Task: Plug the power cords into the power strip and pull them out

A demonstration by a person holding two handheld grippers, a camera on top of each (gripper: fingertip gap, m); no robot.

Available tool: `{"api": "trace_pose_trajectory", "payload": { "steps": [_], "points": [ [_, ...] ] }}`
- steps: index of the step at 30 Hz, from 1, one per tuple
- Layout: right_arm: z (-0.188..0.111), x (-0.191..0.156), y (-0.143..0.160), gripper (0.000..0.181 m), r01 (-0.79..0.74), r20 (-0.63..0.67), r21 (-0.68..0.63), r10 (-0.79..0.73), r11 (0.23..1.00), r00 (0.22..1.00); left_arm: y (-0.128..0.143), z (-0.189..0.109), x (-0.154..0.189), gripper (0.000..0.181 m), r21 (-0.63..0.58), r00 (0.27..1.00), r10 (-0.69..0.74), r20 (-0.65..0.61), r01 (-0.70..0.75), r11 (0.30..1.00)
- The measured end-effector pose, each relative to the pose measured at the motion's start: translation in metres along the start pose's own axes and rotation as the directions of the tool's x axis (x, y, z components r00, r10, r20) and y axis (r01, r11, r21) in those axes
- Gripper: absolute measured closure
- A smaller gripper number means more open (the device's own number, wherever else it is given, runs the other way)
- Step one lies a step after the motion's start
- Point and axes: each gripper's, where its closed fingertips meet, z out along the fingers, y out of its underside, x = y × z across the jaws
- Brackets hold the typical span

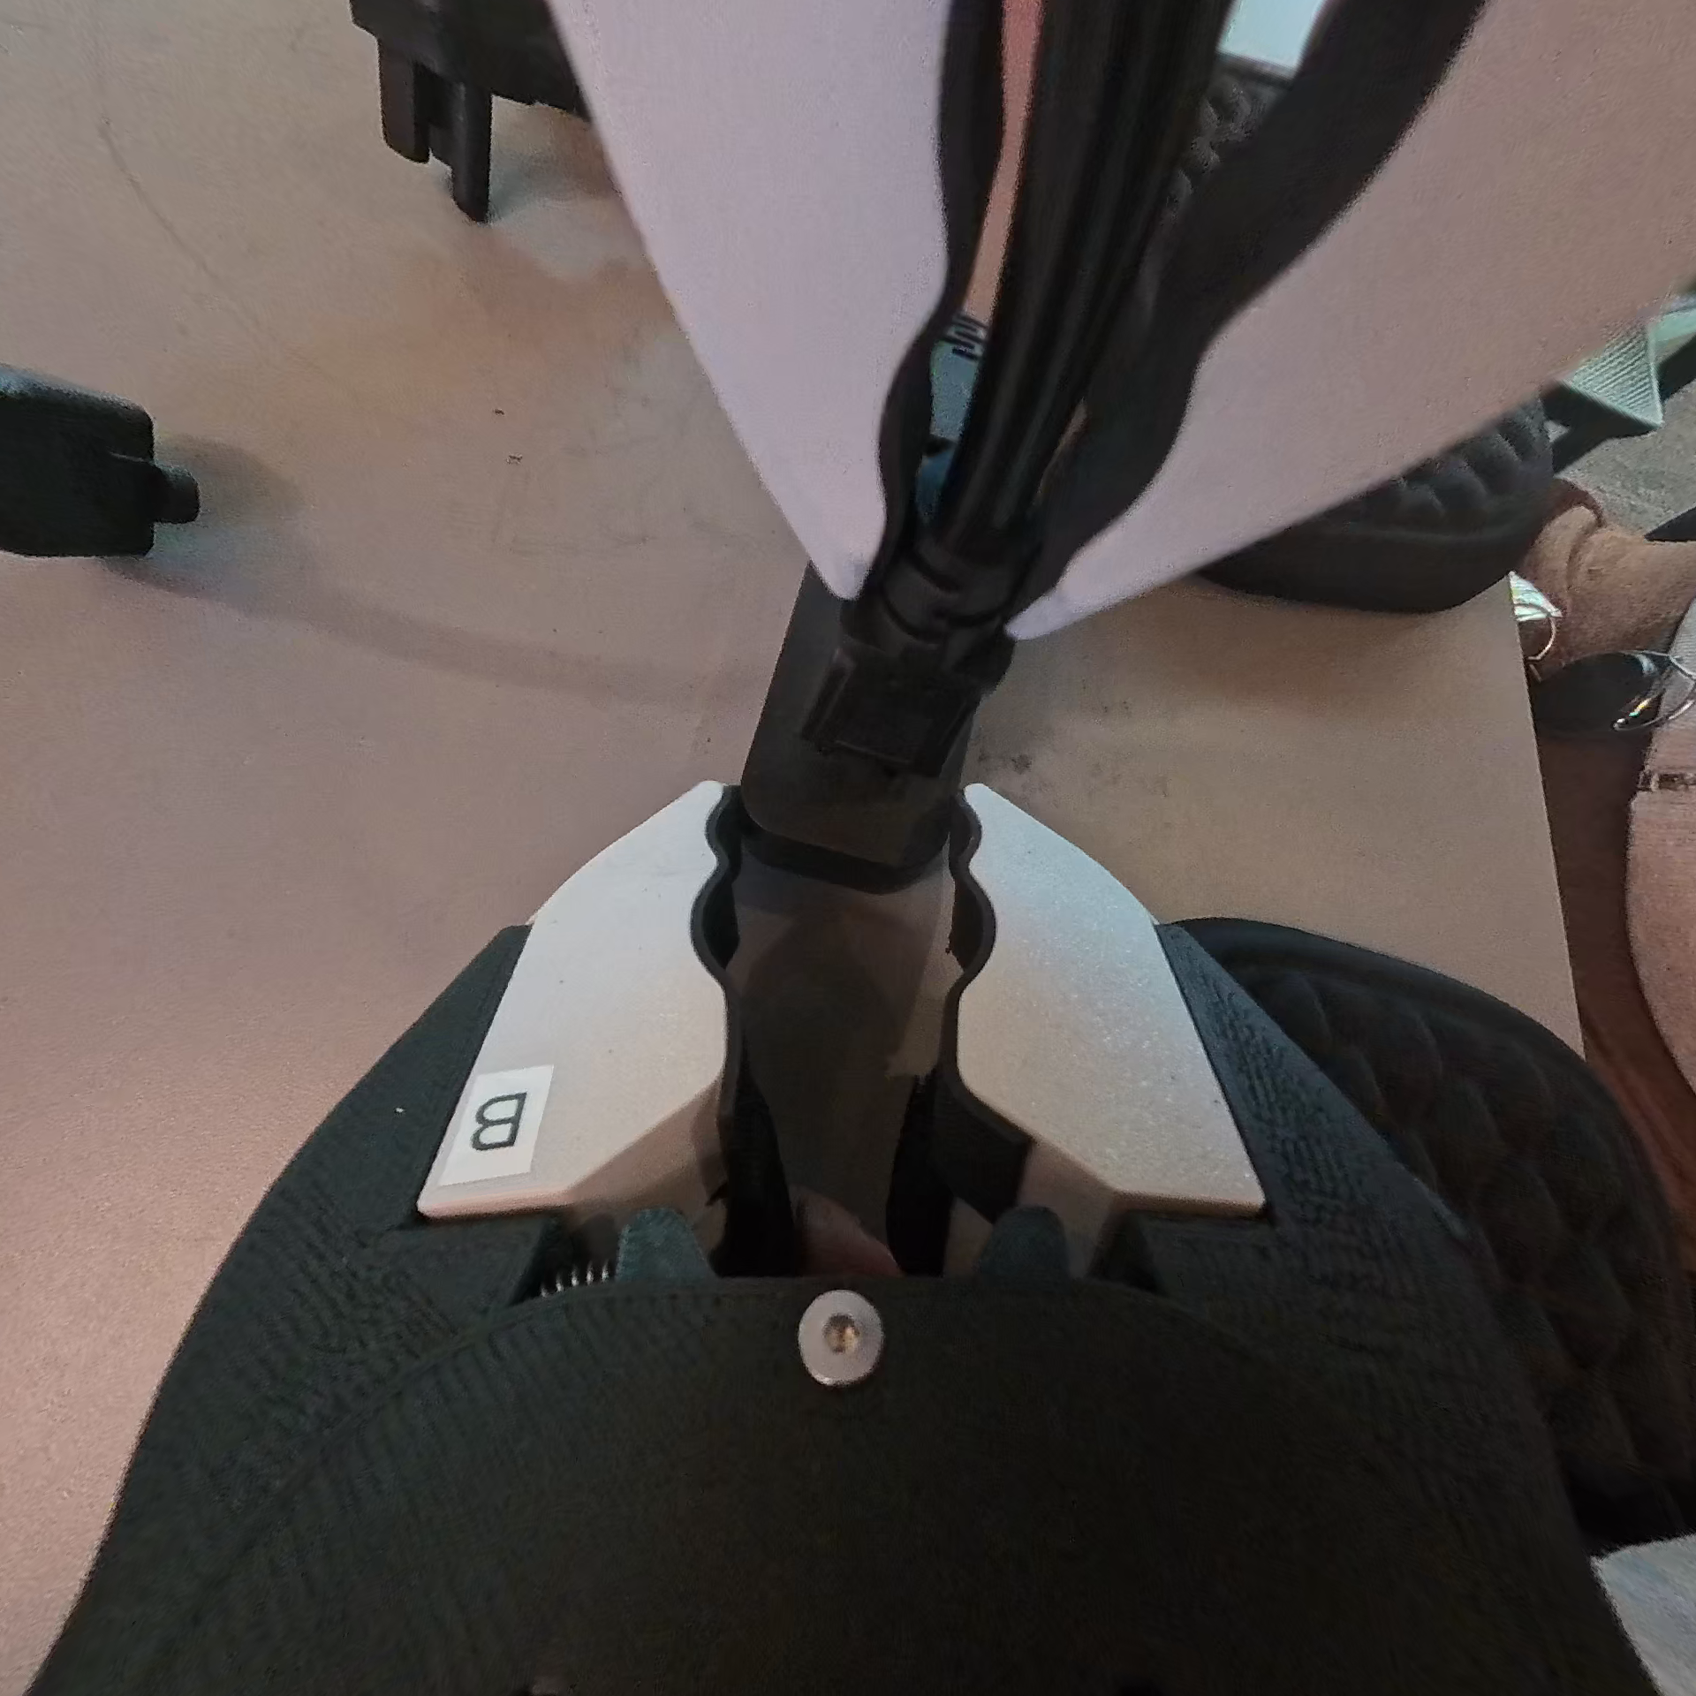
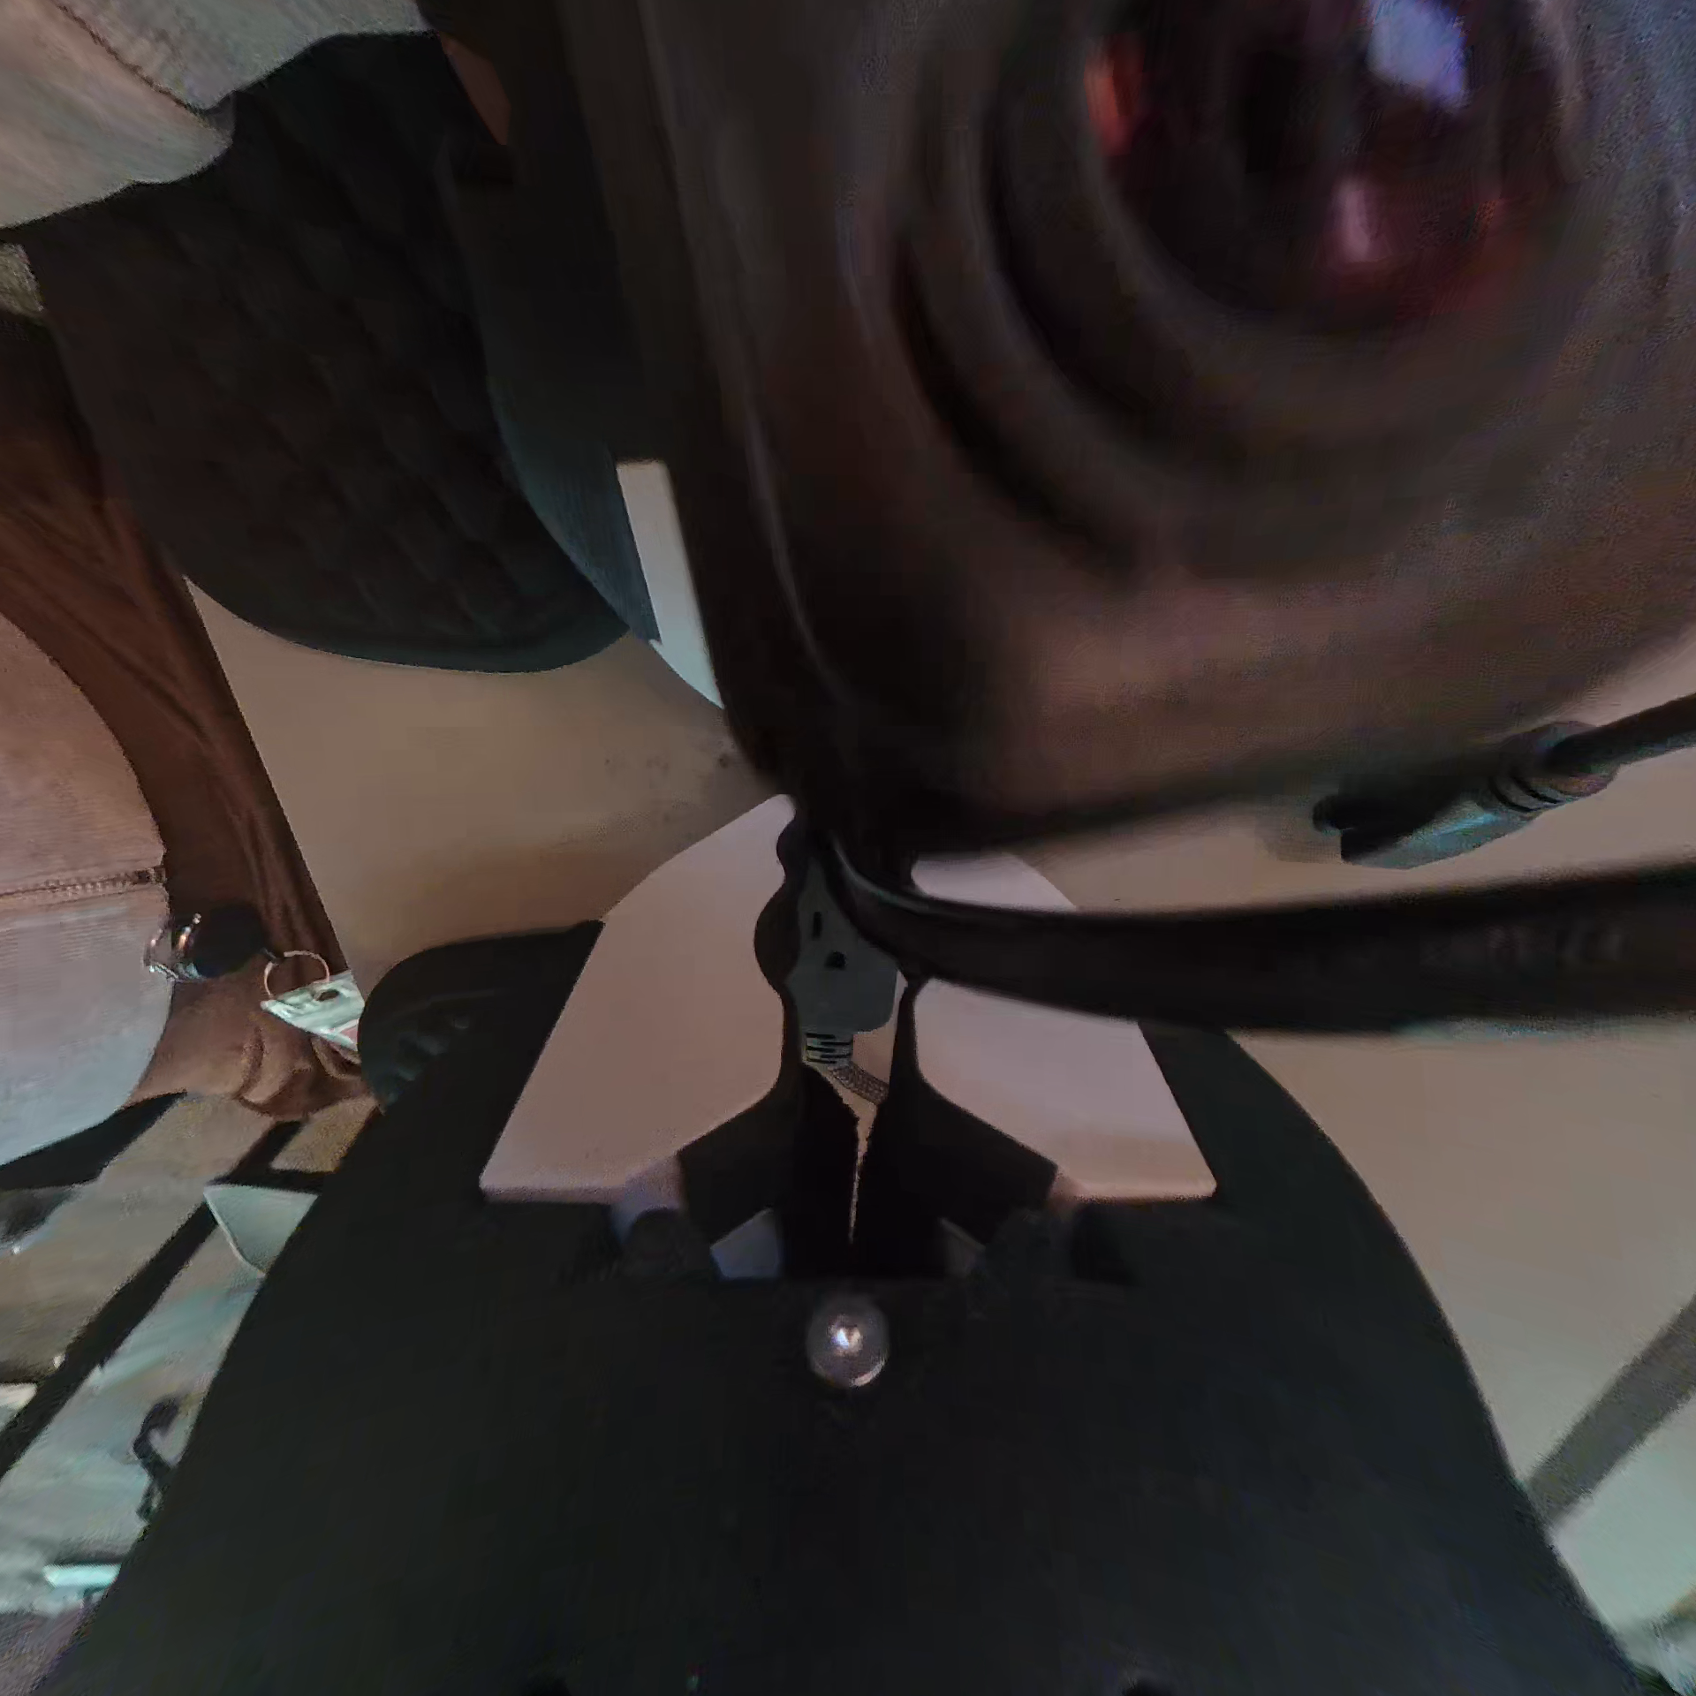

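Beige tabletop (image 1: 321, 734) below: left gripper (image 1: 840, 831) pinches the black plug (image 1: 853, 734) (long axis pointing away), right gripper (image 2: 849, 936) clamps its black cord (image 2: 1193, 954).

Black power strip (image 1: 849, 780) raised off the table, black cord (image 2: 1285, 954) trailing.

Support: pale beige table (image 1: 321, 734), surface scuffed, with dark specks just right of the left gripper (image 1: 840, 817) tips. On it, far left of that gripper: black plug (image 1: 83, 463), prong pointing right. Ahead-left, at the top edge: second black plug (image 1: 440, 110). Table edge runs close on the right.
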Motion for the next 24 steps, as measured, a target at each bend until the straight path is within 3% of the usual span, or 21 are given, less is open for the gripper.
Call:
{"api": "trace_pose_trajectory", "payload": {
  "steps": [2,6,10,14,18,22,24],
  "points": [
    [0.0003,-0.0007,-0.0008,0.167,0.022,-0.023,-0.053,-0.023,0.998,0.999,0.0,0.0001,0.0001,0.137,0.001,1.0,0.002,0.002,-0.002,1.0],
    [-0.0003,-0.0001,0.0069,0.165,-0.036,0.014,0.005,0.036,0.999,0.999,-0.0002,0.0006,0.0006,0.137,0.001,1.0,0.003,0.003,-0.003,1.0],
    [0.0009,-0.0004,-0.0004,0.166,0.011,-0.003,-0.102,-0.011,0.995,1.0,-0.0007,0.0005,0.0006,0.138,0.003,1.0,-0.003,-0.002,0.003,1.0],
    [0.0006,-0.0002,0.0056,0.166,-0.026,0.007,-0.015,0.027,1.0,1.0,-0.0003,0.0005,0.0005,0.137,0.002,1.0,0.001,0.005,-0.001,1.0],
    [0.0019,-0.0005,-0.0013,0.166,0.013,-0.016,-0.111,-0.015,0.994,1.0,-0.0006,0.0005,0.0005,0.138,0.004,1.0,-0.003,0.0,0.003,1.0],
    [0.0013,-0.0003,0.0053,0.166,-0.036,0.006,-0.009,0.036,0.999,0.999,-0.0003,0.0006,0.0006,0.137,0.002,1.0,0.0,0.005,0.0,1.0],
    [0.0017,0.0004,0.0034,0.166,-0.033,0.017,-0.033,0.033,0.999,0.999,-0.0005,0.0009,0.0008,0.137,0.002,1.0,-0.002,0.001,0.002,1.0]
  ]
}}
